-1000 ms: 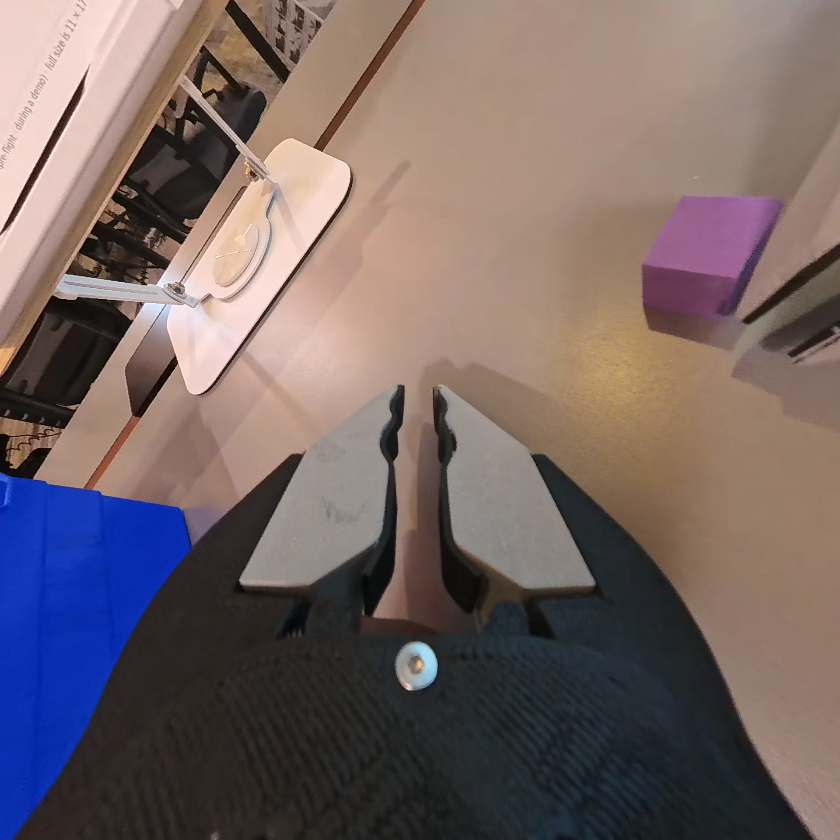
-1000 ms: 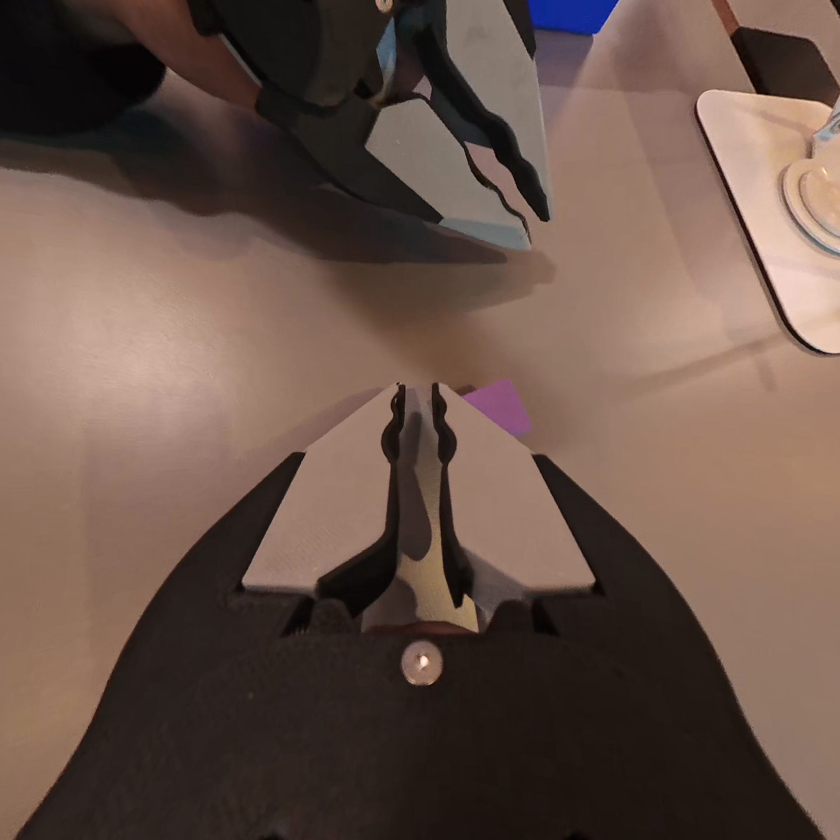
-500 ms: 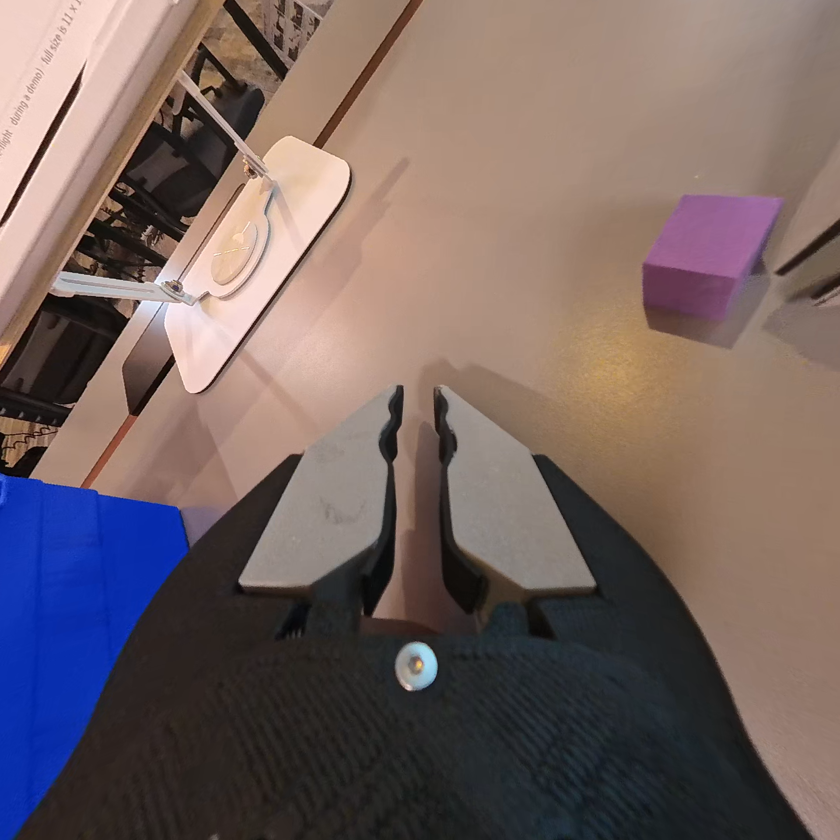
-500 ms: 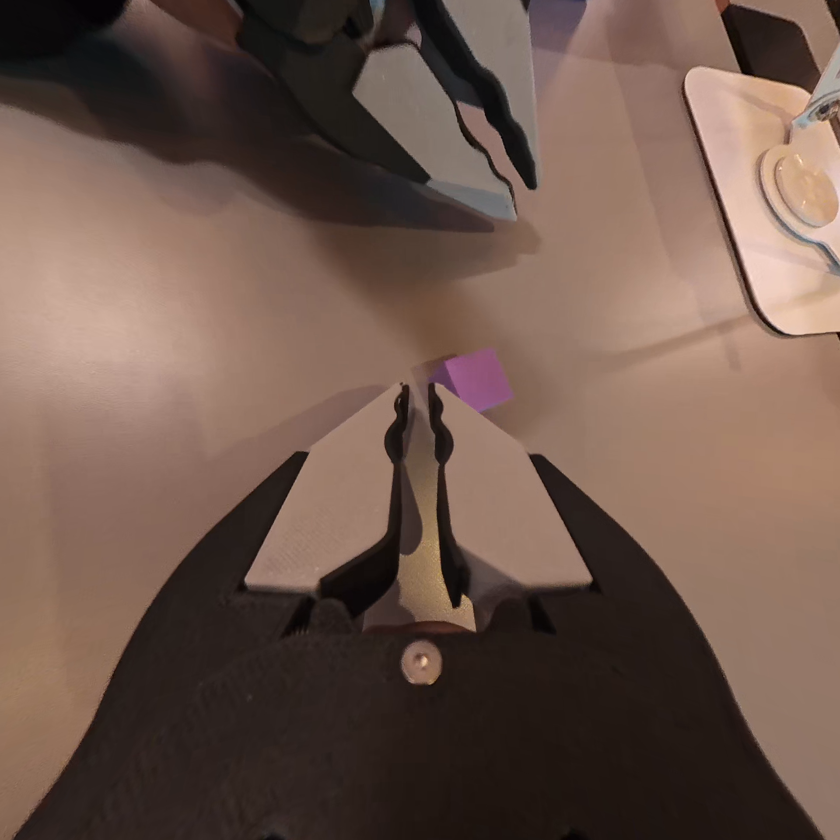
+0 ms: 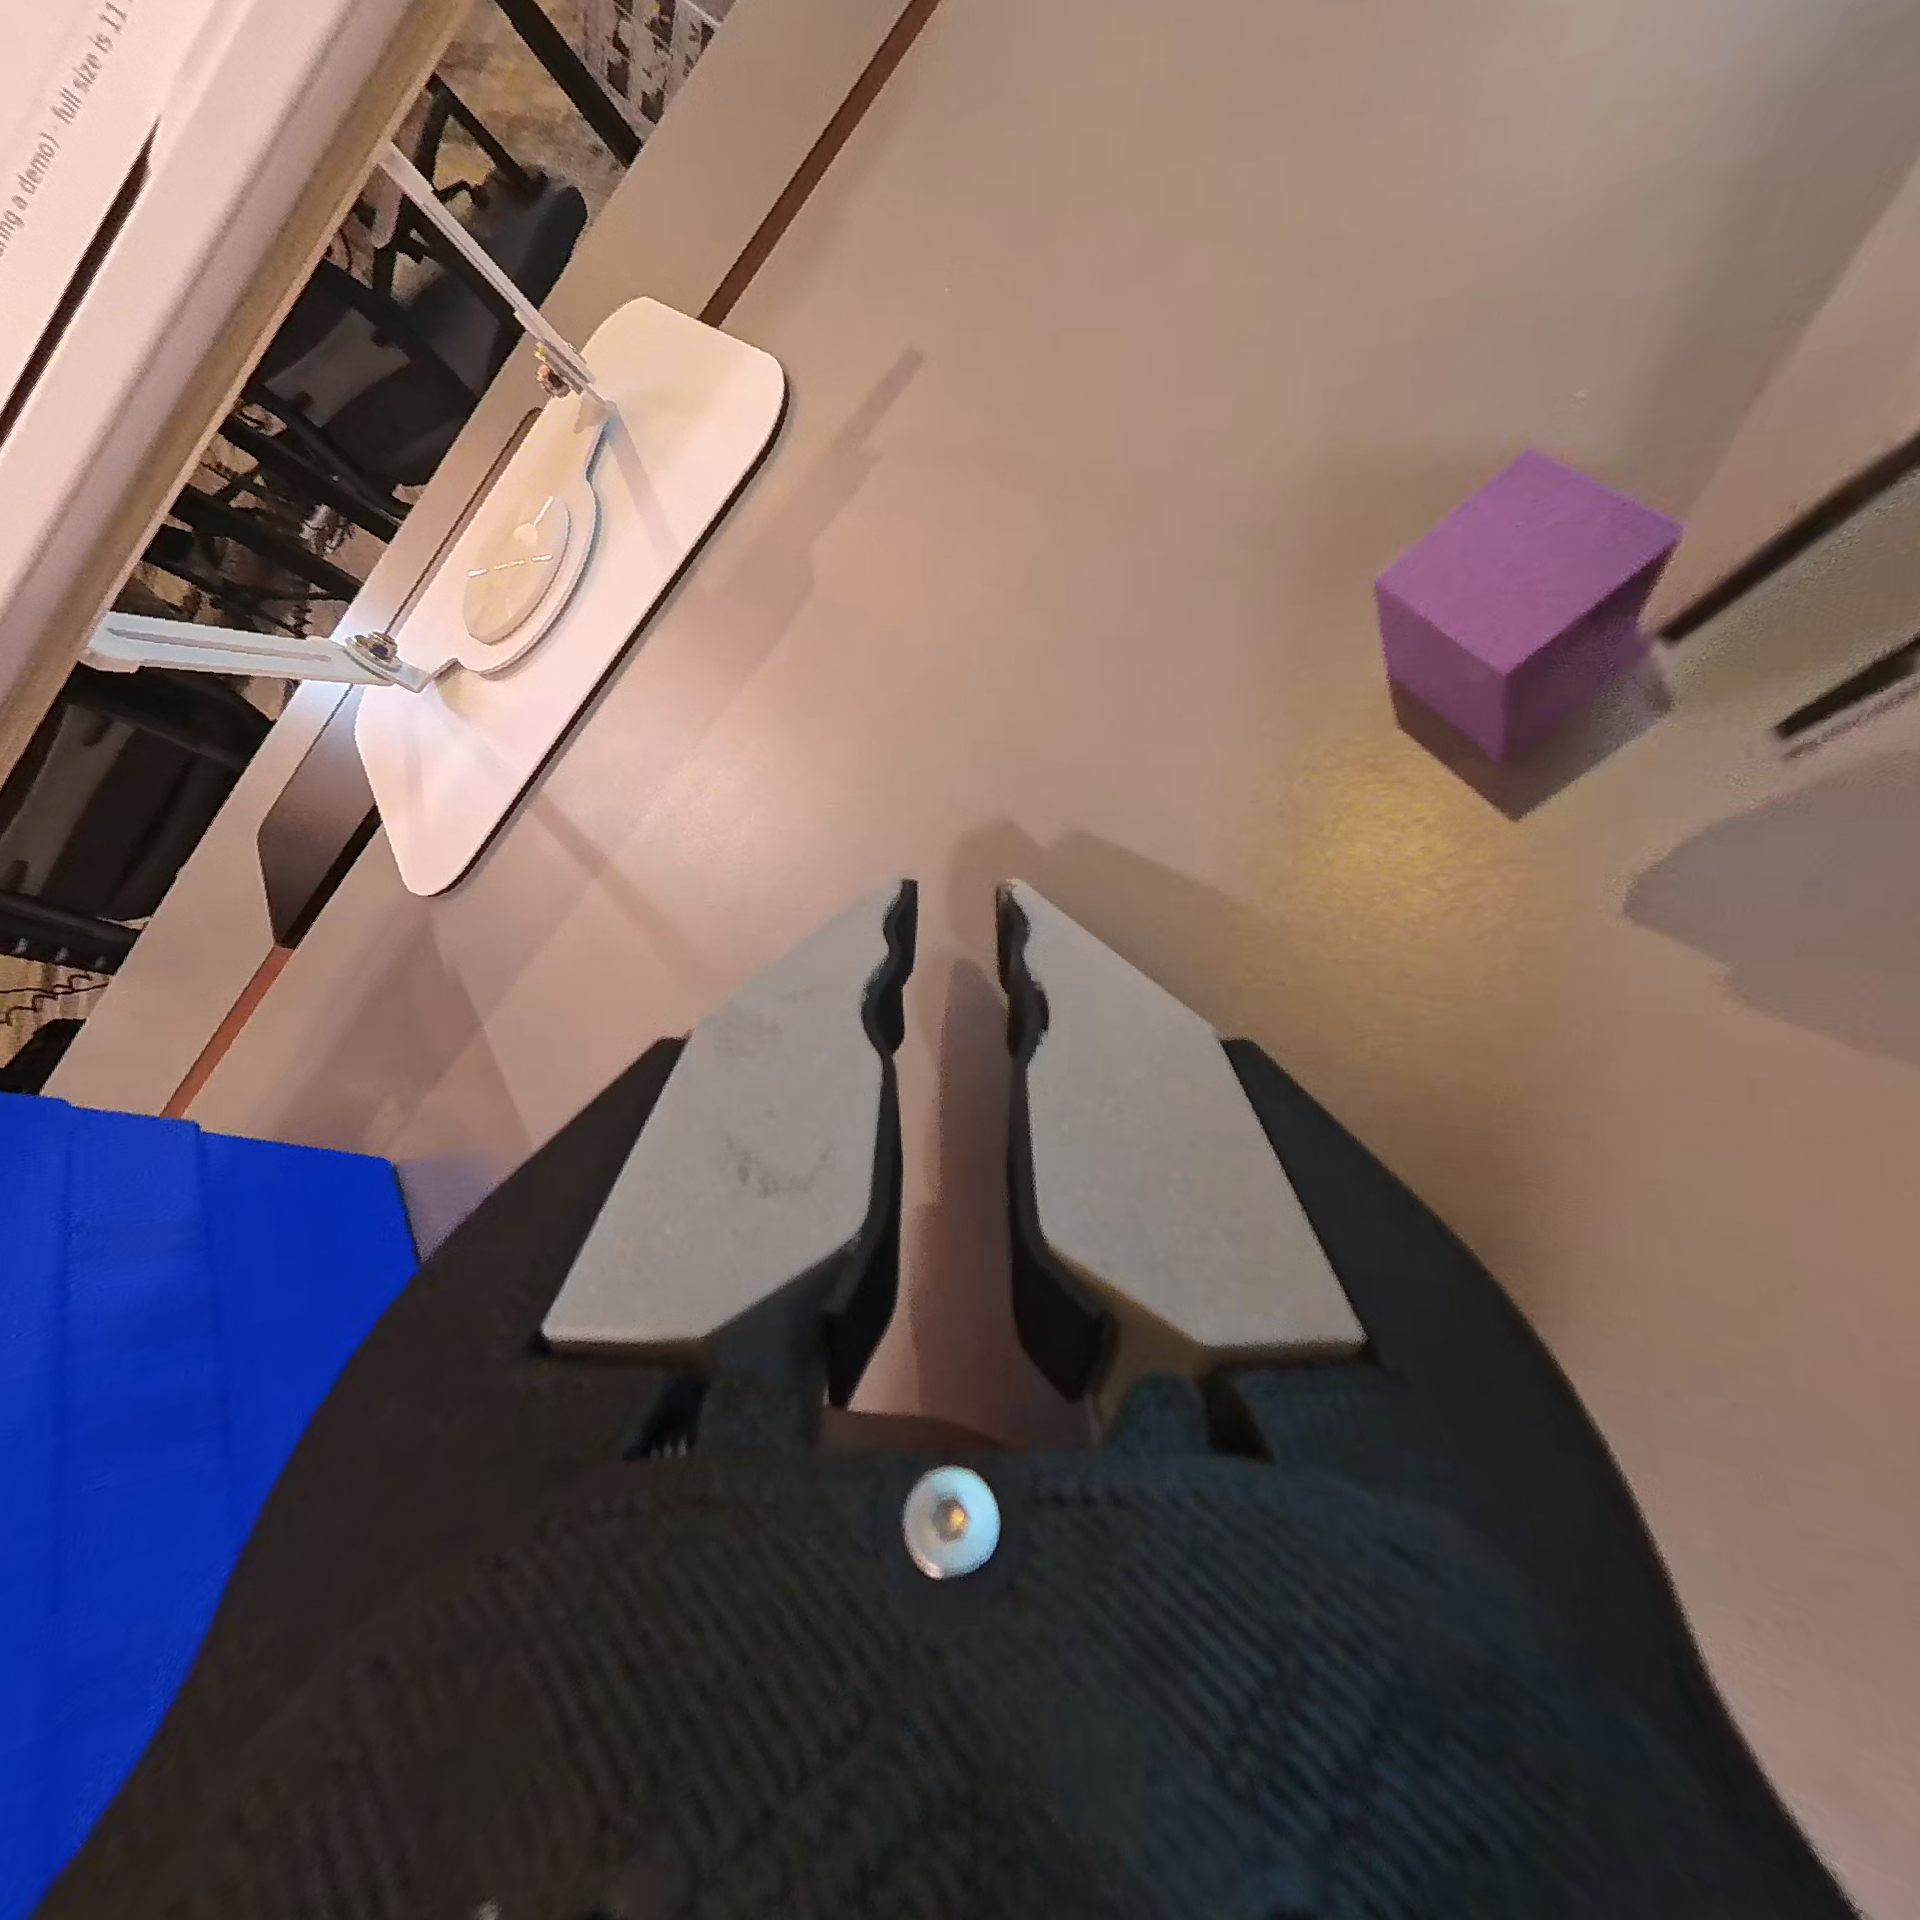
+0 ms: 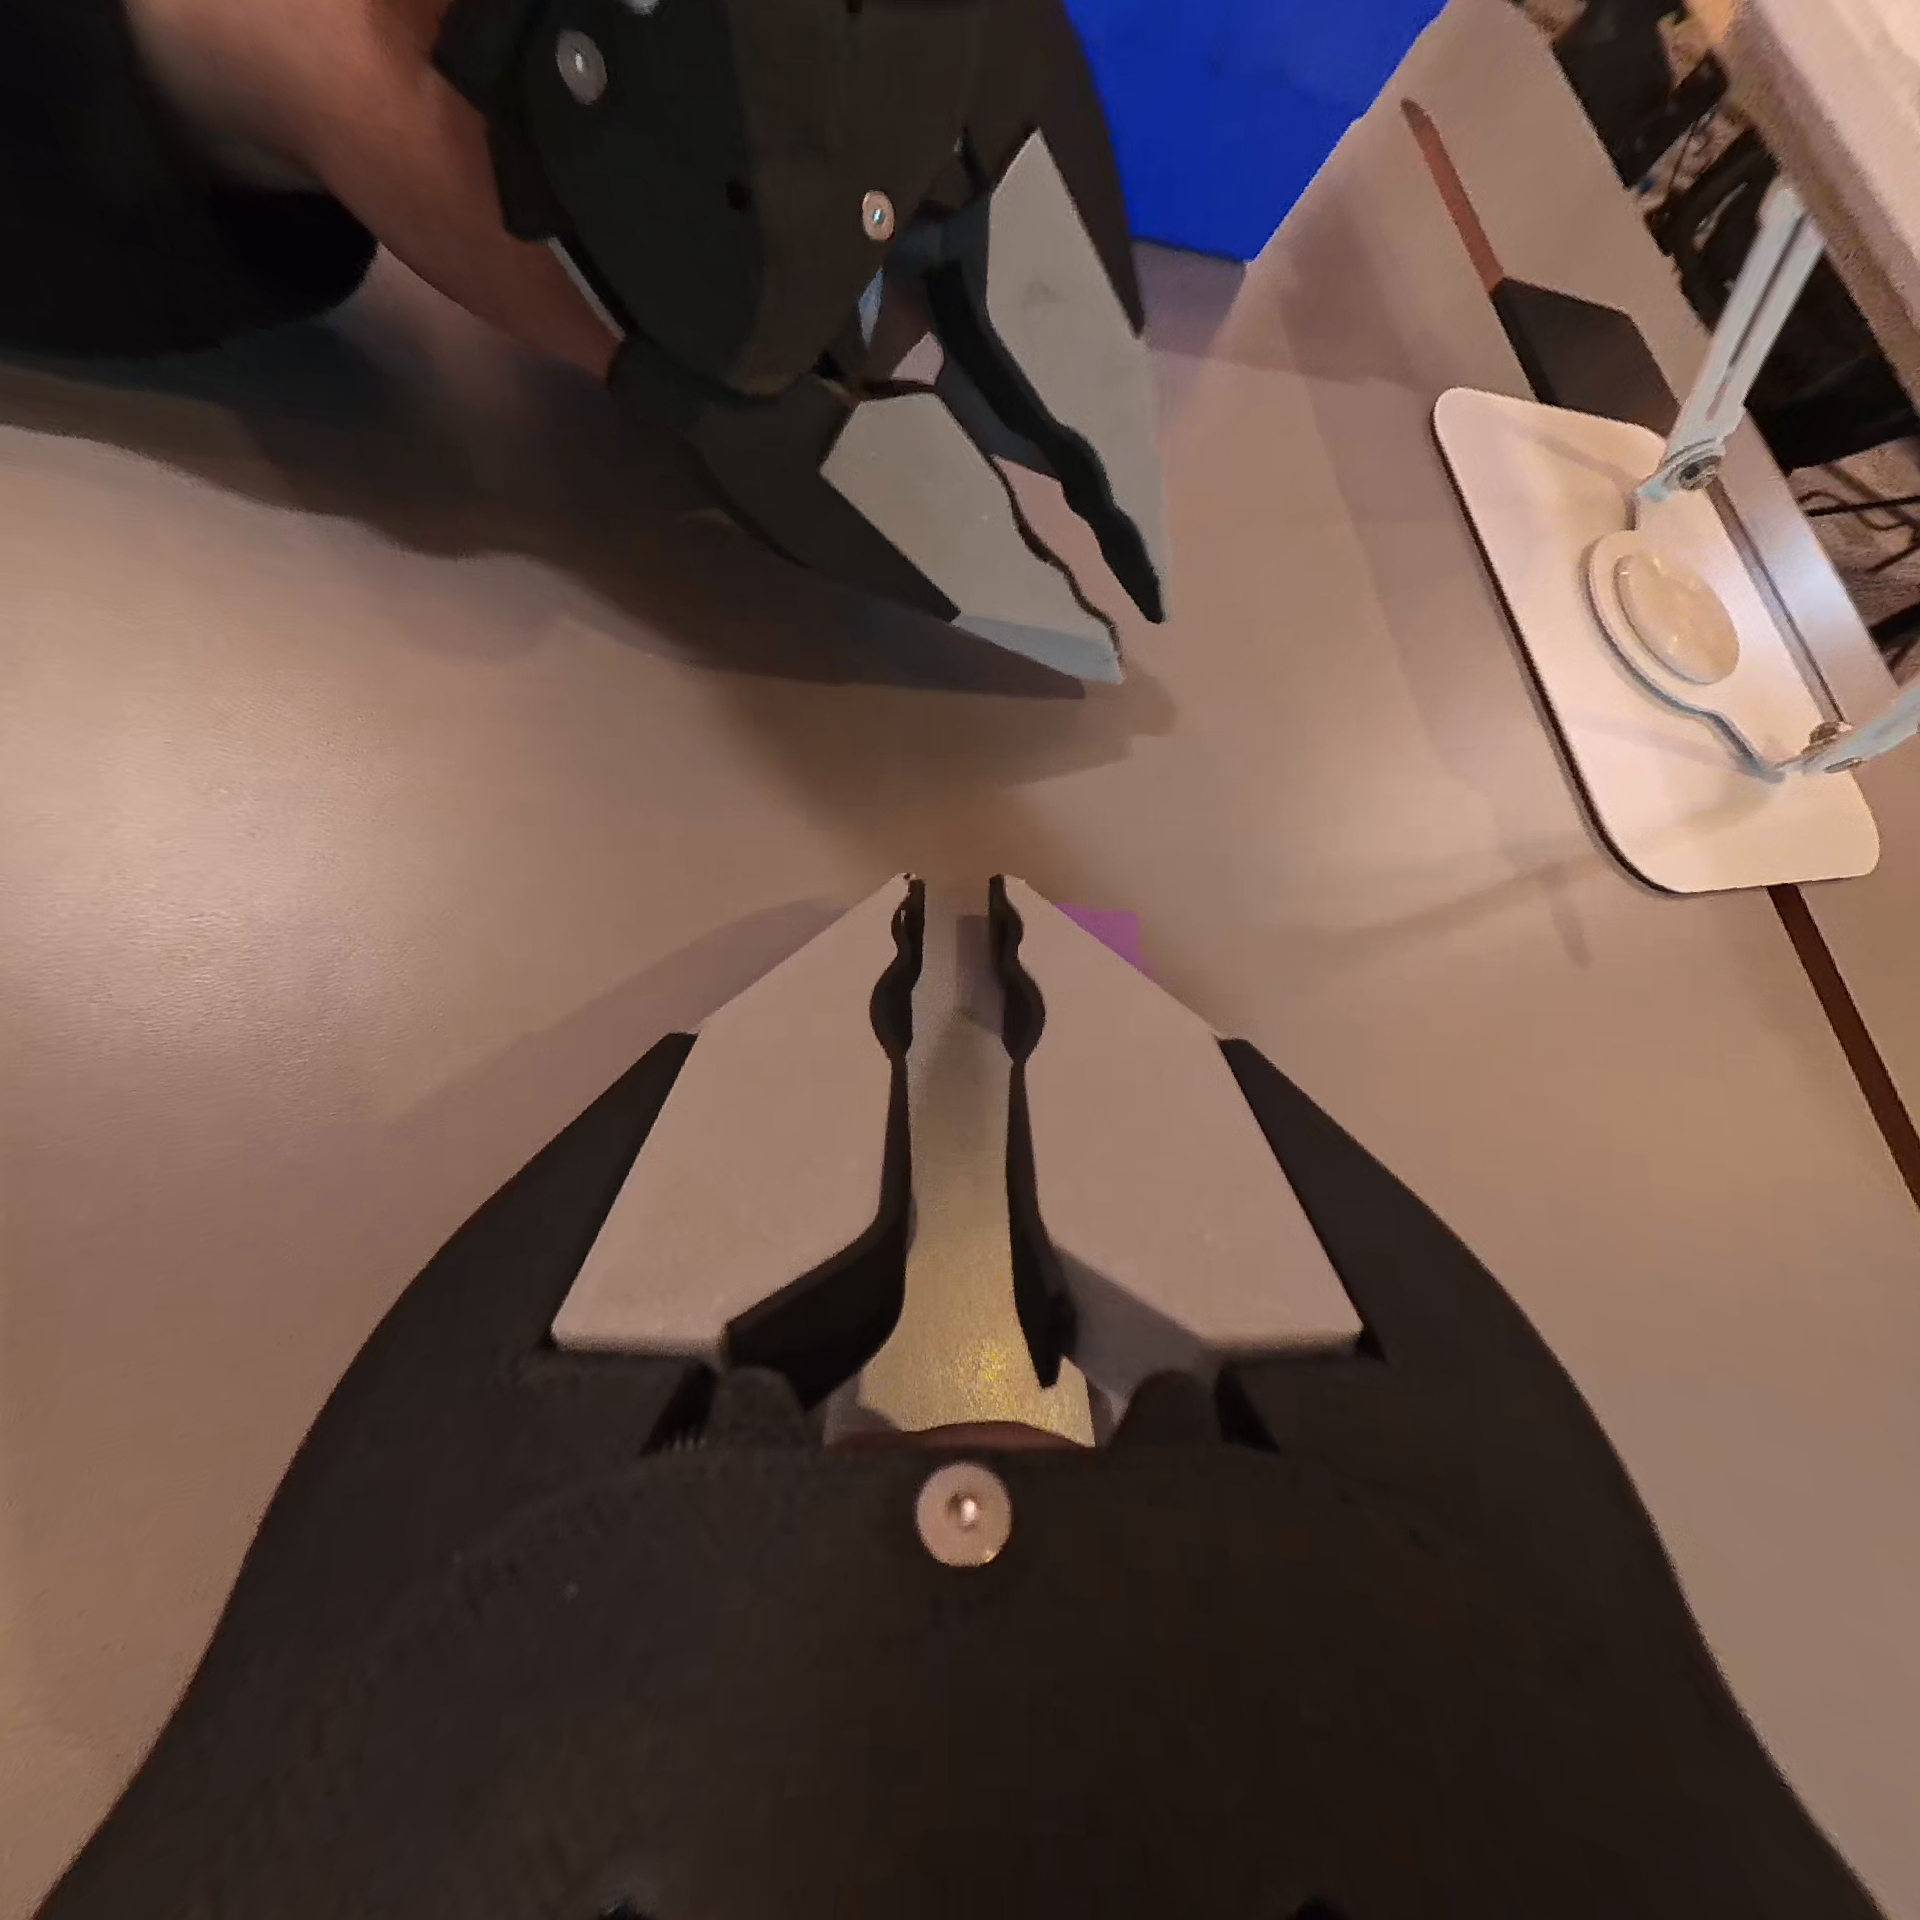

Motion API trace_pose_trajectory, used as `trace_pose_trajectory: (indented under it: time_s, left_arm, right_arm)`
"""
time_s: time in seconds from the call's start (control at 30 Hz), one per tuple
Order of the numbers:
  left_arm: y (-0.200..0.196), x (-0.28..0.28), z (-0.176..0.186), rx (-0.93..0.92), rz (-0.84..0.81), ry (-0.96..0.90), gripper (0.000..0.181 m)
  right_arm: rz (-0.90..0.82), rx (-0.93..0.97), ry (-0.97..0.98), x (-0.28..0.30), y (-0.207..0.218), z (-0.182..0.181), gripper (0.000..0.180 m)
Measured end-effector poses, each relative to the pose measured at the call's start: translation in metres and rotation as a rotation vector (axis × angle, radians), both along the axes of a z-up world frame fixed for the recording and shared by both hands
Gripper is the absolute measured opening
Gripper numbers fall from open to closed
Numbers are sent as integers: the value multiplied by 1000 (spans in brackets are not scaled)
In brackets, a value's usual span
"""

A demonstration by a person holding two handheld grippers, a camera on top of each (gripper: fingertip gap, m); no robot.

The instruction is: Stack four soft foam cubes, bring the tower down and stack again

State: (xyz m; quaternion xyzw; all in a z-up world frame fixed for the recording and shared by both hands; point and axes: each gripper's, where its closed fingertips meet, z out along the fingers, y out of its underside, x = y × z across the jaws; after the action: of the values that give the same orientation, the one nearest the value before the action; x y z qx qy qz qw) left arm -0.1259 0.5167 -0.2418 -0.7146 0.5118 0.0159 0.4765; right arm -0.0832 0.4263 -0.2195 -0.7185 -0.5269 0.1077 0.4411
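- Left hand-held gripper (image 5: 956, 899): held low over the beige worktop (image 5: 1195, 312), jaws nearly closed w/ a narrow gap, nothing between them.
- Right hand-held gripper (image 6: 954, 891): also above the worktop, jaws close together w/ a slim gap, empty.
- Purple foam cube (image 5: 1522, 603): sits on the worktop, fwd and to the right of the left gripper's tips, well apart from them. Only one cube shows.
- In the right wrist view the cube is mostly hidden behind the right gripper's right finger; just a purple corner peeks out. Can't tell if finger and cube touch.
- A person's hand (image 6: 416, 208) holds the left gripper.
- White stand base (image 5: 561, 613) w/ a metal bracket rests near the worktop edge.
- Blue box (image 5: 156, 1455) sits beside the left gripper body.
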Motion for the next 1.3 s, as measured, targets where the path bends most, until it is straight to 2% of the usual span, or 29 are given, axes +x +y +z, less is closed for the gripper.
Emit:
trace_pose_trajectory:
  time_s: [0.1,0.17,0.3,0.57,0.83,1.0,1.13,1.3]
  left_arm:
    - [0,0,-1,-4,3,2,15]
    - [0,0,-1,-6,5,-3,15]
    - [0,0,-1,-3,7,-3,15]
    - [-1,0,-1,-4,7,2,15]
    - [-3,1,-3,-17,-4,4,17]
    - [-11,8,-2,-74,-37,-38,31]
    - [-18,9,25,-127,-41,-188,42]
    - [-47,-9,125,-125,-192,-450,46]
  right_arm:
    - [-3,-41,41,7,-1,4,8]
    - [-4,-104,10,13,-3,-7,9]
    - [-10,-96,-53,16,-1,-23,11]
    - [-44,-85,-91,20,5,-30,12]
    - [-19,-46,-1,18,4,-11,12]
    - [-5,-13,77,15,2,6,14]
    - [-23,-2,71,24,3,7,17]
    - [-42,-15,107,33,6,9,17]
